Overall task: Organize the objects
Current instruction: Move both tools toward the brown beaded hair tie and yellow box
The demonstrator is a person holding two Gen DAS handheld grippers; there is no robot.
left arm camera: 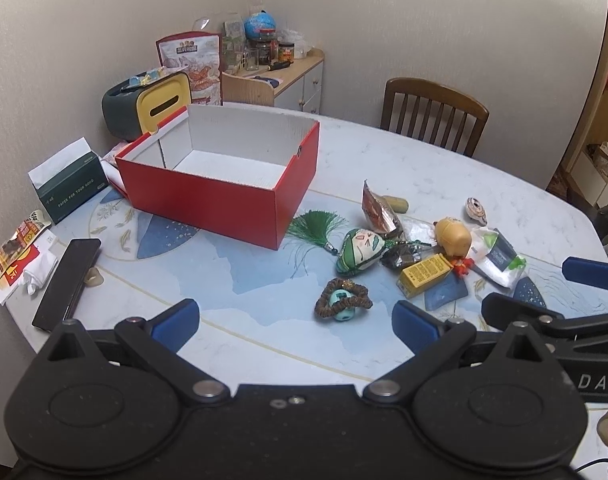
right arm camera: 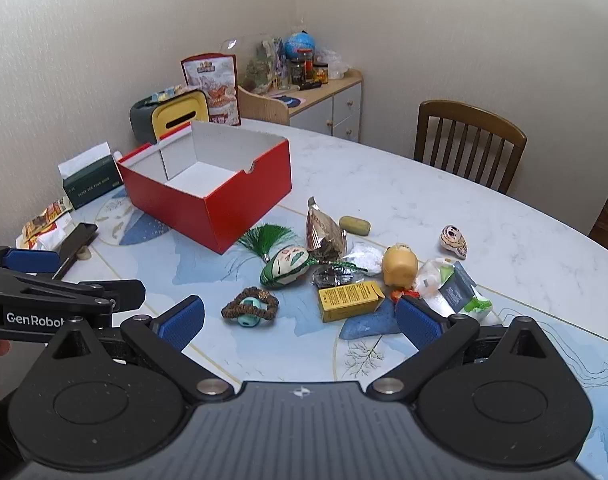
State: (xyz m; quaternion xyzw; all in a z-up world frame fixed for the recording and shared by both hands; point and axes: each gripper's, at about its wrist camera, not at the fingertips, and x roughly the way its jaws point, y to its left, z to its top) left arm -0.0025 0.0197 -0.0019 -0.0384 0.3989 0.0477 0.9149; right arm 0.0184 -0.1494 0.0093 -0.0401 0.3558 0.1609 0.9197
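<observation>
An open red cardboard box with a white inside [left arm camera: 224, 184] stands empty on the far left of the marble-patterned white and blue bench [left arm camera: 383, 148]. To its right lies a loose cluster of small things: a green silk tassel [left arm camera: 315, 228] just beside the box's near corner, a green painted pouch with a face [left arm camera: 359, 254], a brown beaded bracelet around a turquoise bead [left arm camera: 341, 302] nearer the cameras, a yellow printed carton [left arm camera: 423, 274], a tan round figurine [left arm camera: 451, 234], a crumpled foil snack packet [left arm camera: 377, 210] and a white plastic sachet [left arm camera: 497, 258]. A painted shell [left arm camera: 477, 210] lies apart on the far right. The left claw [left arm camera: 296, 320] hovers above the bench with its blue-padded fingers wide apart, holding nothing. The right claw [right arm camera: 300, 318] hangs likewise spread and empty, near the yellow carton. A dark green tissue box [left arm camera: 72, 192] and a black phone [left arm camera: 66, 284] sit at the left edge.
</observation>
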